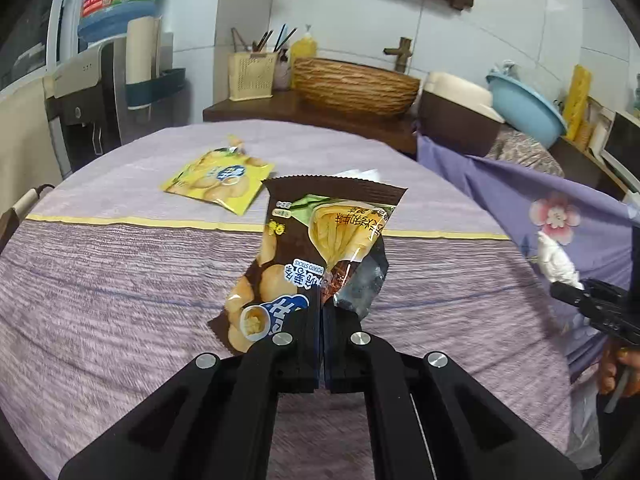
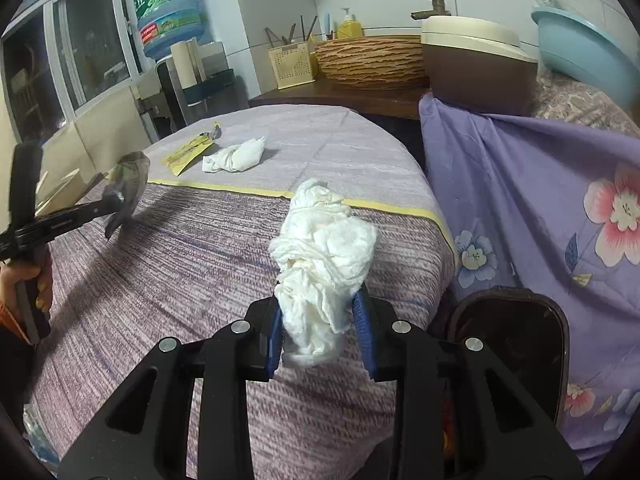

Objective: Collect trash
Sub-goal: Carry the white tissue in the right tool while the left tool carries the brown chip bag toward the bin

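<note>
Left gripper: the left gripper [image 1: 322, 312] has its jaws pressed together on the lower edge of a brown snack bag [image 1: 316, 248], which stands up from the fingers, clear of the cloth.
Left gripper, other view: seen at the left edge of the right wrist view [image 2: 116, 200], with the bag's silvery inside showing; a hand [image 2: 30, 280] grips its handle.
Right gripper: the right gripper [image 2: 320, 320] pinches a crumpled white tissue wad [image 2: 324, 264] between its blue pads [image 2: 362, 316]; the wad bulges up above the fingers.
Right gripper, other view: seen at the right edge of the left wrist view [image 1: 568, 292], tissue at its tip.
Surface: a round surface [image 1: 120, 280] covered by a striped purple cloth with a yellow band across it.
Trash left on the surface: a yellow snack bag [image 1: 218, 180] lies flat past the yellow band; a second white tissue [image 2: 236, 156] lies just beside it, on its right.
Bin: a dark open container [image 2: 516, 344] sits low at the right, beside the surface edge and against a purple flowered cloth [image 2: 540, 200].
Background: a woven basket [image 1: 354, 88], a blue basin [image 1: 524, 108] and a water bottle [image 2: 168, 8] stand behind.
</note>
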`<control>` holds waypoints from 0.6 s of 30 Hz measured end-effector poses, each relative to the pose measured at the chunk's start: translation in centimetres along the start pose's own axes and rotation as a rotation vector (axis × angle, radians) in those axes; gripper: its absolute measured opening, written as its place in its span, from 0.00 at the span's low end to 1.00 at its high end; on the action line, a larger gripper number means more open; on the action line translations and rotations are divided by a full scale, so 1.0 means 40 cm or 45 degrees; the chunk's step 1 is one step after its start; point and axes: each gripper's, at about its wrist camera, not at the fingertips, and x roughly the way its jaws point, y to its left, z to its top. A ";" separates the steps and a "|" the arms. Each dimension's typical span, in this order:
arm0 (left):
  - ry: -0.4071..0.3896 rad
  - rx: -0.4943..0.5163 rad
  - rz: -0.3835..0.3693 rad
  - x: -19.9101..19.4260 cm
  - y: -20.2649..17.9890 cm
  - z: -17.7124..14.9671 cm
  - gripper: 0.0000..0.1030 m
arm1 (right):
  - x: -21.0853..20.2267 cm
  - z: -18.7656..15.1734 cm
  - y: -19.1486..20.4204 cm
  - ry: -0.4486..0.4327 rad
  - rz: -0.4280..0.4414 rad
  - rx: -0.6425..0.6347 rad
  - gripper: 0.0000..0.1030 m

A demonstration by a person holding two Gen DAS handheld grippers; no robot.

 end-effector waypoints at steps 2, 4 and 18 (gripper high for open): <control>-0.029 0.002 -0.018 -0.037 -0.037 -0.017 0.02 | -0.021 -0.022 -0.011 -0.020 0.004 0.021 0.31; -0.040 -0.013 -0.066 -0.065 -0.067 -0.032 0.02 | -0.040 -0.043 -0.021 -0.037 -0.001 0.035 0.31; -0.115 0.147 -0.402 -0.158 -0.442 -0.117 0.02 | -0.178 -0.216 -0.205 -0.061 -0.134 0.253 0.31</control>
